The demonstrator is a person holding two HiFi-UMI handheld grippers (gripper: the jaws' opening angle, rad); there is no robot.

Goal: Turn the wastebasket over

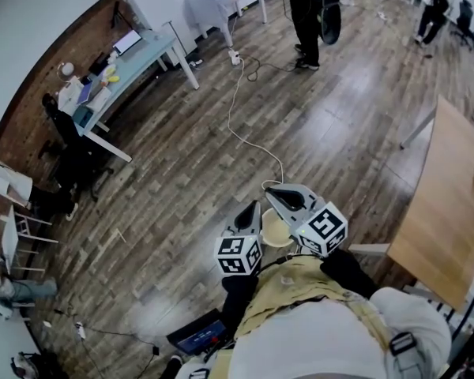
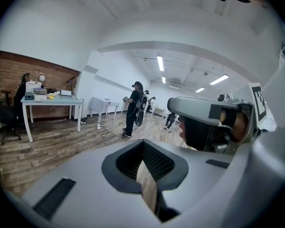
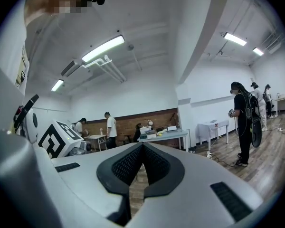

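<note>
Wooden floor (image 1: 182, 172) fills most of the head view; the wastebasket (image 1: 273, 231), if that pale round thing is it, sits on the floor close in front of the person, peeking out between the two tools; the left tool (image 1: 253, 208) and the right tool (image 1: 272, 192) are both closed up with nothing in them; they point out across the room, not down, so neither can be touching it.

i can't read any words, numbers or brand names anywhere. the only signs are the black-and-white square markers on the cubes of the left gripper (image 1: 255, 205) and the right gripper (image 1: 272, 190), near me: patterns, not letters. the lit screen (image 1: 196, 336) nearest me is too small to read.
</note>
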